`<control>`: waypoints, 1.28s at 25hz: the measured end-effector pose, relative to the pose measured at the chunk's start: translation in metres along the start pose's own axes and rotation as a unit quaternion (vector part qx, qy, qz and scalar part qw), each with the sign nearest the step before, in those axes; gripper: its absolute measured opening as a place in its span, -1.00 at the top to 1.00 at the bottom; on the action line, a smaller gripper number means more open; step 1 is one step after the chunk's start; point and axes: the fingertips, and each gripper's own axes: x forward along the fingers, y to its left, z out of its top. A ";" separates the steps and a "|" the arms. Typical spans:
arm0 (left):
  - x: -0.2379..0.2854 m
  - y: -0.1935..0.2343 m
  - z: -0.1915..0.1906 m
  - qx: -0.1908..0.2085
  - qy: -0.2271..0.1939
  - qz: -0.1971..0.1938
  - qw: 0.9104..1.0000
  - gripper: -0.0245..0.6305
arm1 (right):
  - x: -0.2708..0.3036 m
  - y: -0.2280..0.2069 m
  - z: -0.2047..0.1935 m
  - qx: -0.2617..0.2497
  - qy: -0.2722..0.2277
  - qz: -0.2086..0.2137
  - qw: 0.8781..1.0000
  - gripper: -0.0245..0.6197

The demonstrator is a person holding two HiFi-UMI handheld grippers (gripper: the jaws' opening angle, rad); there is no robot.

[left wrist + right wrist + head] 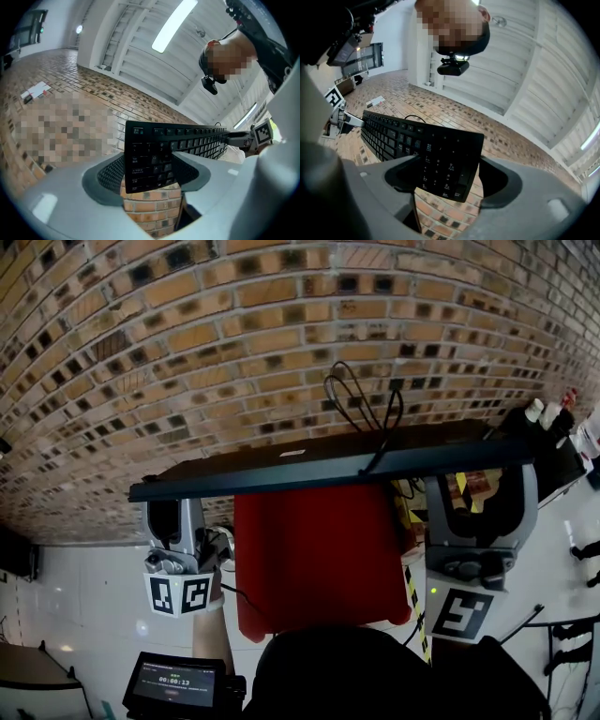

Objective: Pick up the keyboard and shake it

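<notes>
A black keyboard (309, 465) is up in the air, seen edge-on in the head view, its cable (364, 404) looping above it. My left gripper (174, 512) is shut on its left end, and in the left gripper view (150, 164) both pads press on the key face (150, 157) and the back. At the other end, my right gripper (478, 493) is shut on the number-pad end (445, 164), with the grip (446, 177) plain in the right gripper view. Each gripper view shows the other gripper at the keyboard's far end.
A red surface (319, 559) lies below the keyboard, and brick paving (187, 343) fills the background. Yellow-black tape (412, 582) runs beside the red surface. Small bottles (553, 413) stand at the far right. A small screen (174, 681) sits at the bottom left.
</notes>
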 end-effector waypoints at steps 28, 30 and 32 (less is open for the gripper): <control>0.010 -0.019 0.026 0.097 -0.009 -0.018 0.995 -0.04 | 0.000 -0.005 -0.034 0.090 -0.030 -0.016 0.995 -0.18; 0.013 -0.026 0.031 0.115 -0.014 -0.025 0.993 -0.04 | -0.004 -0.008 -0.041 0.103 -0.039 -0.026 0.994 -0.18; 0.013 -0.032 0.034 0.132 -0.020 -0.030 0.991 -0.04 | -0.012 -0.011 -0.055 0.108 -0.042 -0.037 0.993 -0.18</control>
